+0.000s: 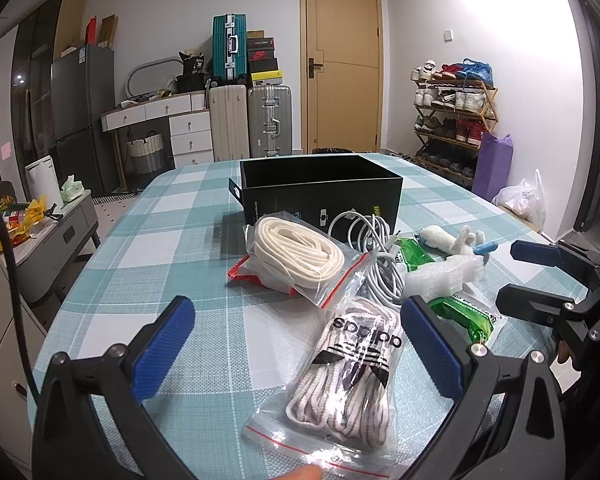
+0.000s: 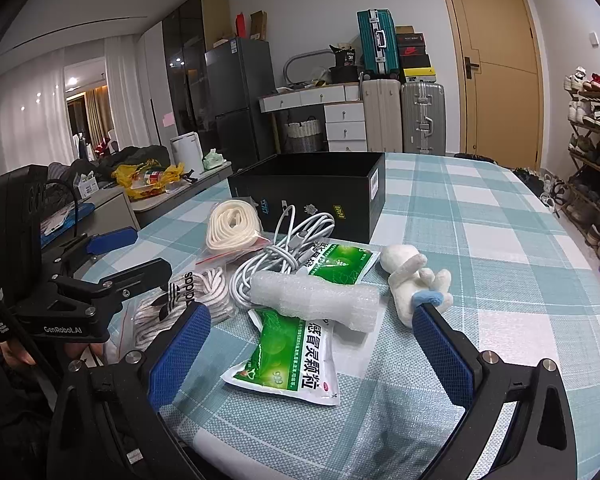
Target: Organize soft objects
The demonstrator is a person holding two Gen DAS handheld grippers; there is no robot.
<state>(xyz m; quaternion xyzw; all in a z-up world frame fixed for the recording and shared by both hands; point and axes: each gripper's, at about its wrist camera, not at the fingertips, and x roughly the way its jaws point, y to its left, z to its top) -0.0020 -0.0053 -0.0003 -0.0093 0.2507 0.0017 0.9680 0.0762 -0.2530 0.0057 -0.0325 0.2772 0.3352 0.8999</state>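
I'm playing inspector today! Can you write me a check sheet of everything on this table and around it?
Surface: checked tablecloth, covering the table.
Job's things: black box open on top; bagged cream laces; bagged striped laces; two green sachets; bubble wrap roll; white plush toy. All lie outside the box.
Clutter: nothing seen beyond these.
Grippers: left gripper jaws open around the striped laces bag; right gripper jaws open, holding nothing.
Cables: white cable coil beside the box.
Surroundings: suitcases, shoe rack, door.
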